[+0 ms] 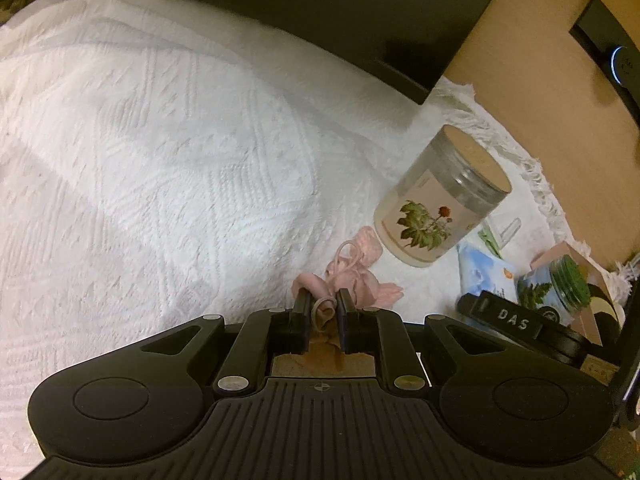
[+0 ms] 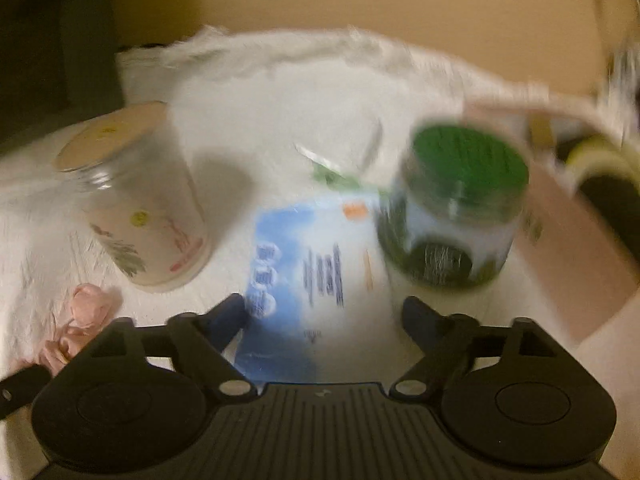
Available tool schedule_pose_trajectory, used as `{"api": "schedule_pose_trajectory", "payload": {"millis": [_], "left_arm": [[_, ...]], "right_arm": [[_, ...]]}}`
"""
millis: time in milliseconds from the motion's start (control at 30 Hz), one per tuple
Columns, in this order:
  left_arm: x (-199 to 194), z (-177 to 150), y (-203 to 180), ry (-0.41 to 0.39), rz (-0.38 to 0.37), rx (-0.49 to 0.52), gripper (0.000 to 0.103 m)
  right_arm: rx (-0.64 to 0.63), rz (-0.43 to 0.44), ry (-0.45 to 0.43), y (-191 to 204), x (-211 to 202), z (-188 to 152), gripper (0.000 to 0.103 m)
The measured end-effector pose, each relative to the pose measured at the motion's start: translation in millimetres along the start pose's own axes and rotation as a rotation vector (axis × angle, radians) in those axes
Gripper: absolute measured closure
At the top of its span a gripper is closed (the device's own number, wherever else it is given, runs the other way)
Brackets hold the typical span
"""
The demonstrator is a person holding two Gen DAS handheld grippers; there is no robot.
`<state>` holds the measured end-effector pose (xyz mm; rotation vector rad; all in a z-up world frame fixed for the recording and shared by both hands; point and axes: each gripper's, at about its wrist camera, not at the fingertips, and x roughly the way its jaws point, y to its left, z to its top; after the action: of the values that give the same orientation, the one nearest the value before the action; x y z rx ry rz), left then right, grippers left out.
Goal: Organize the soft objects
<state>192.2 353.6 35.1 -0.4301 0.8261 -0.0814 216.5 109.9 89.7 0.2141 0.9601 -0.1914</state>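
We record a white textured cloth (image 1: 168, 152) with a fringed edge as the carrying surface; on it a clear floral jar (image 1: 438, 196); a pink fabric bundle (image 1: 356, 276) just beside the jar; a blue packet (image 2: 304, 264); a green-lidded jar (image 2: 456, 208); a pink box (image 2: 580, 256).

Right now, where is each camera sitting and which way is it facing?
Left wrist: on the left gripper, looking along its fingers, shut on a pink ribbon lying on the white cloth.
Right wrist: on the open right gripper, blurred, facing a blue packet and green-lidded jar.
Shared: the clear jar and the ribbon.
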Motion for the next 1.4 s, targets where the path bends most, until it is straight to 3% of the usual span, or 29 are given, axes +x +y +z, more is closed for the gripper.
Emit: {"api": "schedule_pose_trajectory", "payload": {"millis": [133,367,400,500,733,933,1133,1267,1400], "left_arm": [[3.2,-2.3,-0.2,0.013,-0.005,0.01,0.087],[7.5,-3.0,-0.8,0.007,-0.011,0.032,0.087],[7.7,-2.6,-0.7,0.007,-0.012,0.035,0.087],[6.7,0.1,-1.9,0.004,-0.016,0.049,0.087],[-16.9,36.3,-22.9,-0.081,-0.042,0.115,0.087],[-48.2,86.8,-59.6,-0.202,-0.078,0.183,0.087],[-72.1,121.6,-114.4,-0.294,-0.171,0.272,0.087],[-75.8,135.9,-134.8,-0.269,-0.238,0.295,0.087],[-59.6,120.5,-117.5,-0.234,-0.192,0.313,0.086]], "right_arm": [[-0.054,-0.027,0.009,10.4,2.2,0.4,0.008],[-0.108,0.028,-0.027,28.5,16.0,10.7,0.008],[-0.116,0.03,-0.037,30.8,15.6,9.8,0.009],[-0.157,0.069,-0.047,33.6,9.3,8.2,0.026],[-0.191,0.123,0.004,19.3,-8.5,26.6,0.029],[-0.188,0.192,-0.11,2.1,-61.9,65.1,0.029],[-0.174,0.211,-0.238,-33.7,-115.5,103.0,0.029],[-0.188,0.206,-0.285,-63.1,-138.8,118.5,0.029],[-0.277,0.208,-0.269,-77.0,-139.7,110.2,0.029]]}}
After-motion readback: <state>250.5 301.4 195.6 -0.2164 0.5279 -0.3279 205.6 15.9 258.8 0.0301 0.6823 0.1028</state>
